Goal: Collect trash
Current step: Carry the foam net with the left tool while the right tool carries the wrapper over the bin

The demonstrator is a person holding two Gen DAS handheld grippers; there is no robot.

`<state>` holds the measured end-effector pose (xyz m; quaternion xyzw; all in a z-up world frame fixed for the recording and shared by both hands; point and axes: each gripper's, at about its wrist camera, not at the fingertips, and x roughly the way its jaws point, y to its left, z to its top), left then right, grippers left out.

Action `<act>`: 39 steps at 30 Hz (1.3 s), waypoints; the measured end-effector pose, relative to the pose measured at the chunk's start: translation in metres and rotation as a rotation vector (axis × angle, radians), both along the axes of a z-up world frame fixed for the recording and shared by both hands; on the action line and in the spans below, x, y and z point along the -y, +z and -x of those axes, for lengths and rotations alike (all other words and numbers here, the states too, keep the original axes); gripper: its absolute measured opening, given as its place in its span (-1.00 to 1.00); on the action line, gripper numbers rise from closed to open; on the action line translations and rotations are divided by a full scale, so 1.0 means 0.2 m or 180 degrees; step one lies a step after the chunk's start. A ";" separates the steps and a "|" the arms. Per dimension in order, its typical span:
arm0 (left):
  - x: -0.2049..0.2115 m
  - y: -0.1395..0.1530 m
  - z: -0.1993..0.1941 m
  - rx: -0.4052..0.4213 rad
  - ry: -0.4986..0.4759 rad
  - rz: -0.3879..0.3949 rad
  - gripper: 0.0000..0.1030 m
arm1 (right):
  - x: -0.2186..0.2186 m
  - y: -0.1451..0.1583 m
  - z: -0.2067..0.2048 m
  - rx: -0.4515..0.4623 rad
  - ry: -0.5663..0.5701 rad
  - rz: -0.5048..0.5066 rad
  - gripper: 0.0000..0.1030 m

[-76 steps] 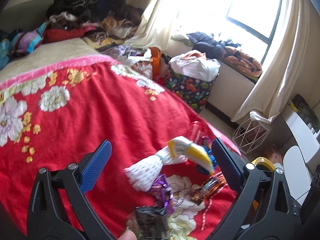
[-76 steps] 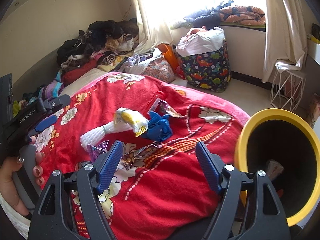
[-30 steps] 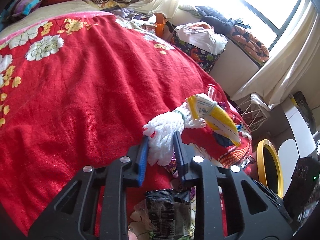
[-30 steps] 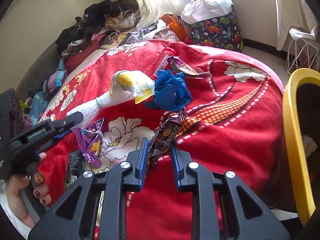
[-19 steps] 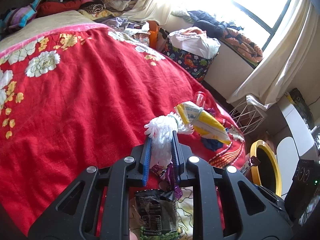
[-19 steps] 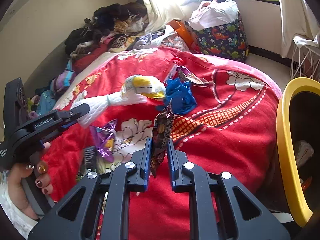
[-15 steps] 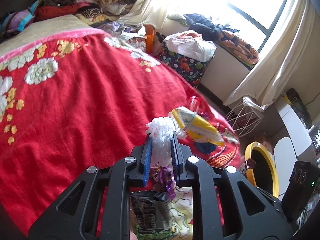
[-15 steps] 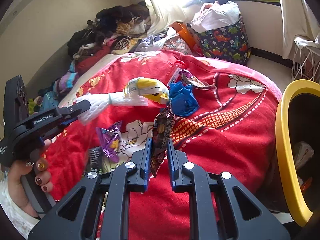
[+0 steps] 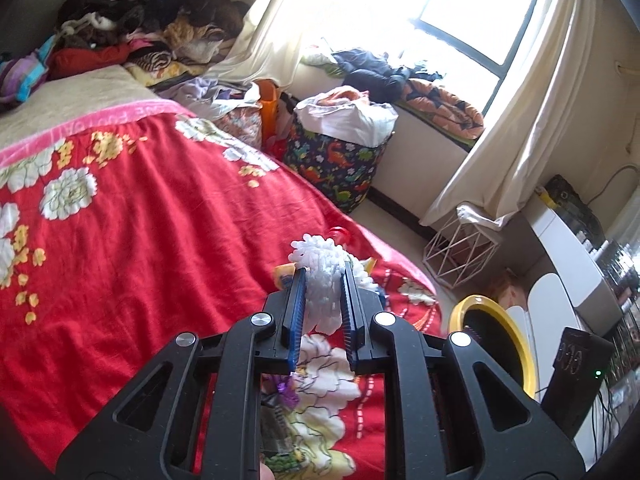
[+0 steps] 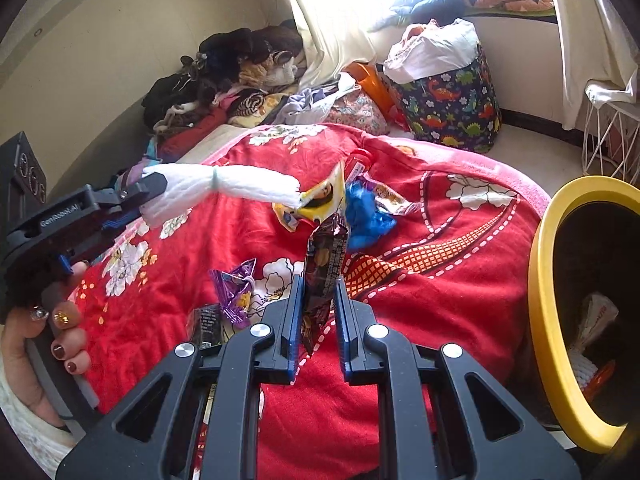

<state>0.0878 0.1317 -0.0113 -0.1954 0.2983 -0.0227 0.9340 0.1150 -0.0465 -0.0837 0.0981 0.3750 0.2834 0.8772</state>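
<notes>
1. My left gripper (image 9: 322,312) is clenched on a white foam net sleeve (image 9: 322,276), held above the red bedspread (image 9: 160,240).
2. My right gripper (image 10: 317,320) pinches a dark snack wrapper (image 10: 325,264), also lifted.
3. I judge this is the carrying step: next, both pieces must go over the yellow-rimmed bin (image 10: 548,320) beside the bed, then be let go.
4. A purple wrapper (image 10: 234,290) and a blue bag (image 10: 366,216) are not yet collected.

The far end of the white foam net (image 9: 323,285) is hidden behind the left gripper (image 9: 322,312) in the left wrist view. The yellow-rimmed bin (image 10: 549,312) is cut off by the right edge. The print on the dark wrapper (image 10: 323,276) is too blurred to be read.
</notes>
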 end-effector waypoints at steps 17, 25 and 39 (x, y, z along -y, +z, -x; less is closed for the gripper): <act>0.18 0.07 0.01 0.0112 -0.0278 -0.0052 -0.78 | 0.17 0.08 0.03 0.0133 -0.0226 -0.0105 -0.71; 0.30 0.08 0.00 0.0139 -0.0451 -0.0090 -0.78 | 0.27 0.11 0.03 0.0173 -0.0382 -0.0148 -0.71; 0.47 0.09 -0.01 0.0143 -0.0691 -0.0138 -0.78 | 0.54 0.13 0.03 0.0235 -0.0770 -0.0226 -0.71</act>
